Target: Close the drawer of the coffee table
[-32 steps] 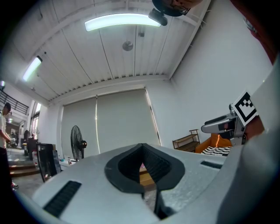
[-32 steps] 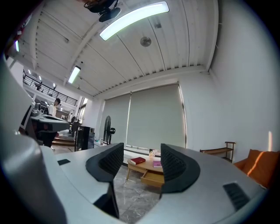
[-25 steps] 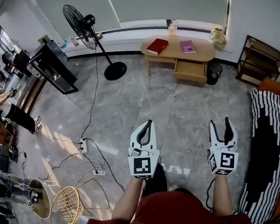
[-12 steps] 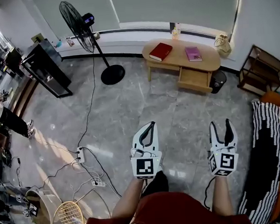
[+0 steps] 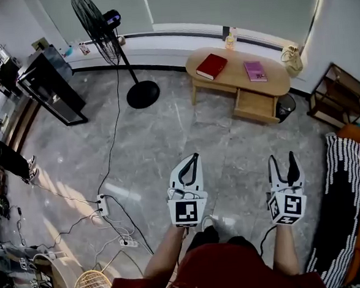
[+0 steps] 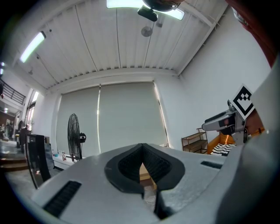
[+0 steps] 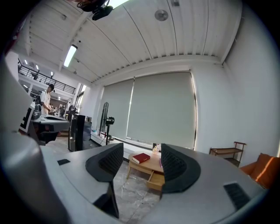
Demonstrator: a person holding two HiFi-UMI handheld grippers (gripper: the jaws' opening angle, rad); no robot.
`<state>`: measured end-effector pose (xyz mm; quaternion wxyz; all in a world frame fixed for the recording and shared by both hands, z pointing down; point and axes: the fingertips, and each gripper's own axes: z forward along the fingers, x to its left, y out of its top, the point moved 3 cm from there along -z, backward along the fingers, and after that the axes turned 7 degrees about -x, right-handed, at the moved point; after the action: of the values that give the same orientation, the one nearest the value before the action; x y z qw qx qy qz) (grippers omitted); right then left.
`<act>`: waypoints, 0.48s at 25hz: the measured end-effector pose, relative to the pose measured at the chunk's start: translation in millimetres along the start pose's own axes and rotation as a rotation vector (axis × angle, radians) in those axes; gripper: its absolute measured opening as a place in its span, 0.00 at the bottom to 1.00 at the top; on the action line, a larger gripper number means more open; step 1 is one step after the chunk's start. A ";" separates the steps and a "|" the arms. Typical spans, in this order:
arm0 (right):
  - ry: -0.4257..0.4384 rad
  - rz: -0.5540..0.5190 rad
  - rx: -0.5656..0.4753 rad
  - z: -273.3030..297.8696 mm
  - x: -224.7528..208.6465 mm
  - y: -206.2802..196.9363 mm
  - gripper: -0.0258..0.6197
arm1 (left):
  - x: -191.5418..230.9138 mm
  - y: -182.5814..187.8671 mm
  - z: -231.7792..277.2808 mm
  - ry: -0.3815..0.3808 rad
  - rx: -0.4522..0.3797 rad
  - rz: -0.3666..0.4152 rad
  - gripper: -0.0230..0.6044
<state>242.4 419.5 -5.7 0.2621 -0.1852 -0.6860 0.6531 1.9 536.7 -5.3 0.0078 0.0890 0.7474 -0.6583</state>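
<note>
The oval wooden coffee table (image 5: pixel 232 81) stands by the far window, its drawer (image 5: pixel 255 106) pulled out toward me. A red book (image 5: pixel 212 66) and a pink book (image 5: pixel 255 71) lie on top. Both grippers are held level over the floor, well short of the table. My left gripper (image 5: pixel 193 160) is shut with nothing in it; in the left gripper view (image 6: pixel 141 148) its tips meet. My right gripper (image 5: pixel 282 159) stands open and empty. The right gripper view (image 7: pixel 142 149) frames the table (image 7: pixel 154 165) and open drawer (image 7: pixel 156 179) between its jaws.
A standing fan (image 5: pixel 101 29) and a black cabinet (image 5: pixel 52 78) stand at the left. Cables and power strips (image 5: pixel 102 205) trail across the marble floor. At the right are a shelf rack (image 5: pixel 339 95), a black bin (image 5: pixel 285 106) and a sofa with a striped throw (image 5: pixel 338 188).
The table has drawn nearer and slid lower in the head view as I walk toward it. Both grippers keep their pose: left shut, right open.
</note>
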 end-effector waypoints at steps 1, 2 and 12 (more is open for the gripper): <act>-0.003 -0.006 0.003 5.5 2.0 0.0 0.42 | 6.4 -3.0 4.1 0.002 0.002 -0.007 0.04; -0.007 -0.013 0.005 9.8 3.1 0.3 0.42 | 11.4 -5.4 7.6 0.004 0.004 -0.015 0.04; -0.054 -0.026 0.001 47.8 -3.3 -8.3 0.42 | 31.2 -24.5 45.5 -0.026 -0.001 -0.021 0.04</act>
<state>217.0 378.8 1.6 0.2520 -0.1584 -0.6948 0.6547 -37.1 492.8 8.7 0.0106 0.0724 0.7486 -0.6590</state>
